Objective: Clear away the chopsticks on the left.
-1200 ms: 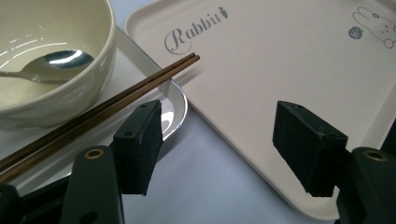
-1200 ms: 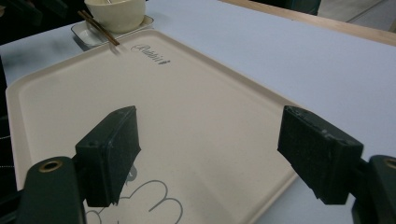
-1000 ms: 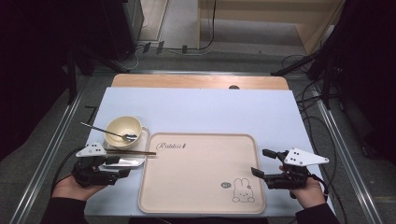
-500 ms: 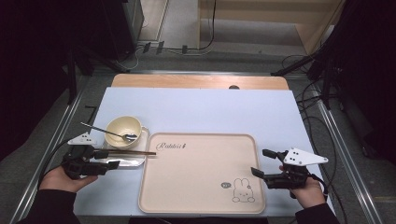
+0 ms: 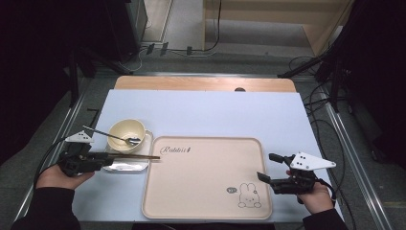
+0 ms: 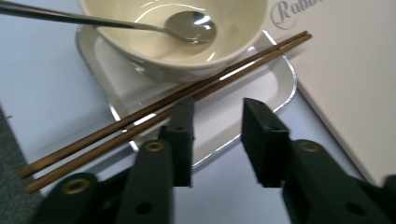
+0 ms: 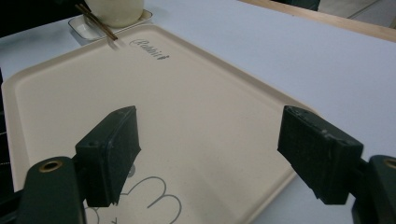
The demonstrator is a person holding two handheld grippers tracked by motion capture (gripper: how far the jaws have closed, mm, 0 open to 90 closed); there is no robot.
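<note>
A cream bowl point(image 5: 125, 130) point(image 6: 149, 49) with a metal spoon point(image 5: 131, 140) point(image 6: 191, 27) in it stands on a small silver tray point(image 5: 125, 166) point(image 6: 268, 77). Two brown chopsticks point(image 5: 139, 156) point(image 6: 233, 70) lie across that tray, tips over the edge of the large beige rabbit tray point(image 5: 201, 191) point(image 7: 187, 84). My left gripper point(image 5: 106, 158) point(image 6: 217, 135) hovers at the silver tray's near rim. Its jaws have just been closing, a gap remains, nothing is gripped, and the chopsticks run just beside one jaw. My right gripper point(image 5: 267, 166) point(image 7: 205, 149) stands wide open over the beige tray's near right corner.
A pale blue mat point(image 5: 230, 115) covers the table, with a wooden strip point(image 5: 201, 84) along its far edge. Cables point(image 5: 316, 96) and dark stands sit on the floor beyond and to the right.
My left hand has drawn back to the left, away from the silver tray, and its jaws have narrowed. The chopsticks stay lying on the tray. The right gripper has not moved.
</note>
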